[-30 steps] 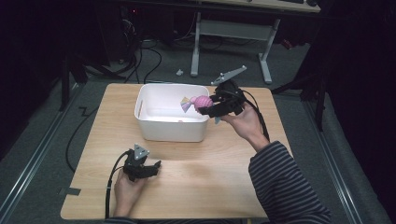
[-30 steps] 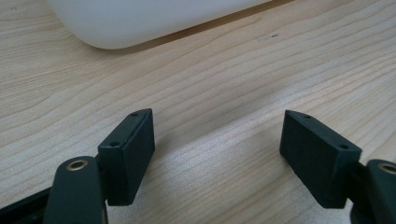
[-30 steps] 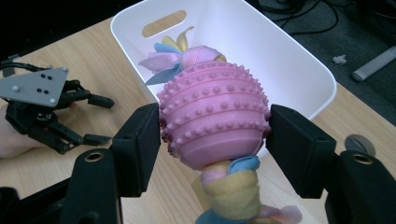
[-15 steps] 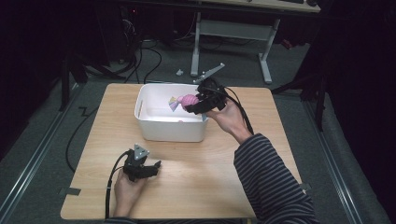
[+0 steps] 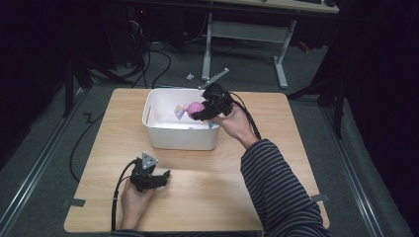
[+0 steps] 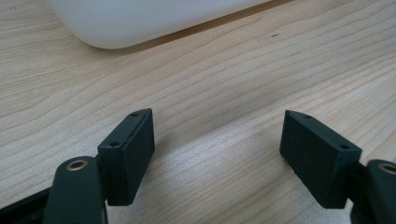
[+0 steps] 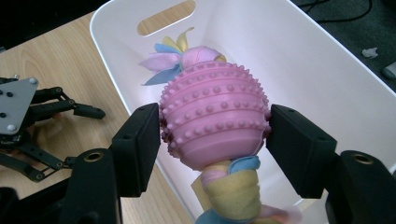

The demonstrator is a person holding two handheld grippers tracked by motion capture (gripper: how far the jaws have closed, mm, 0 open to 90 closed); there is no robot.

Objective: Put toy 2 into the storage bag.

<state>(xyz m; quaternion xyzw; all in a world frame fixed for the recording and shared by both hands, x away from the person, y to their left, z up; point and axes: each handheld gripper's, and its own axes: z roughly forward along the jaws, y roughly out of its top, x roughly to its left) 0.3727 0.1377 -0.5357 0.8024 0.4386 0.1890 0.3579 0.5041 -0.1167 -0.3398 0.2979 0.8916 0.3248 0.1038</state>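
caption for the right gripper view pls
Right gripper clamps a pink studded ball toy over the white bin.

Wooden table (image 5: 296, 148), grey carpet floor (image 5: 44, 148), white desk legs (image 5: 281, 59)

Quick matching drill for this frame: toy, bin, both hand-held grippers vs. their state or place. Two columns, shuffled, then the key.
1. pink knobbly toy
2. white bin
3. left hand-held gripper
4. right hand-held gripper

A. open, nothing between its jaws, low over the wooden table
B. stands on the table's far half
C. clamped between two black jaws
D. shut, above the bin's inside

Pairs: 1-C, 2-B, 3-A, 4-D
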